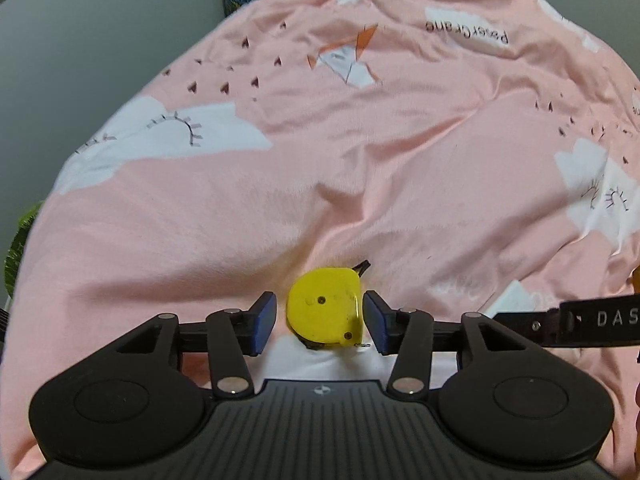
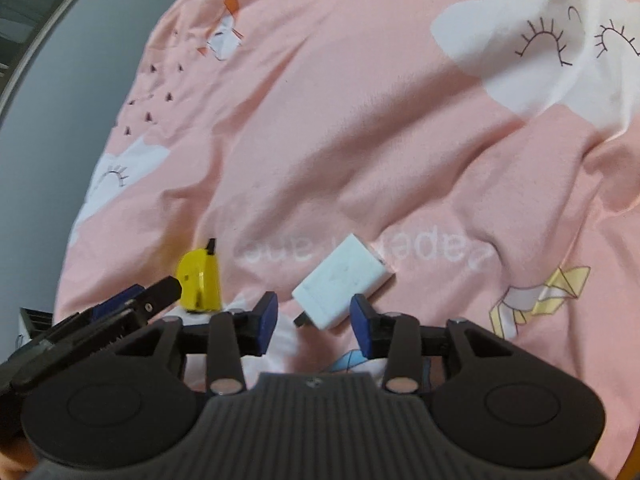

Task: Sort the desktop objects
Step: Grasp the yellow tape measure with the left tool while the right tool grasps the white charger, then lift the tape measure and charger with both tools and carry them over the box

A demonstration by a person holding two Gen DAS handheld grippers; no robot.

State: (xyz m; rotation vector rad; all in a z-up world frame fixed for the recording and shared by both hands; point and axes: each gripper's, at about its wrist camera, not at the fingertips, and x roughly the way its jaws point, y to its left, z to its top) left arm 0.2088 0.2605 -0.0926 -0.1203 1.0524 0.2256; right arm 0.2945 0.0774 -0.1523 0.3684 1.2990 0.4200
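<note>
Yellow plastic makes up the tape measure [image 1: 326,307], a rounded case with one flat end, two dark screw heads on its face and a black tab sticking out of its far top corner. It stands on edge on the pink bedsheet [image 1: 360,168], its flat side to the right, its broad face toward the left wrist camera. The left gripper [image 1: 320,320] straddles it: the blue pads [image 1: 266,316] stand apart from the case on each side, a clear gap on the left, a narrower one on the right, so nothing is clamped. At the right edge of that view a black bar carries the white letters "DAS". Far off on the sheet, upside down, reads "Paper Crane".

In the right wrist view the tape measure [image 2: 199,286] sits at near left, just beyond the left gripper's black finger [image 2: 160,294]. To its right lies a white charger block [image 2: 344,284], a rounded rectangle lying flat, its long axis running from near left to far right, with a dark plug at its near-left end. The right gripper [image 2: 314,320] has its jaws spread, the block's near end between the pads without visible contact.
</note>
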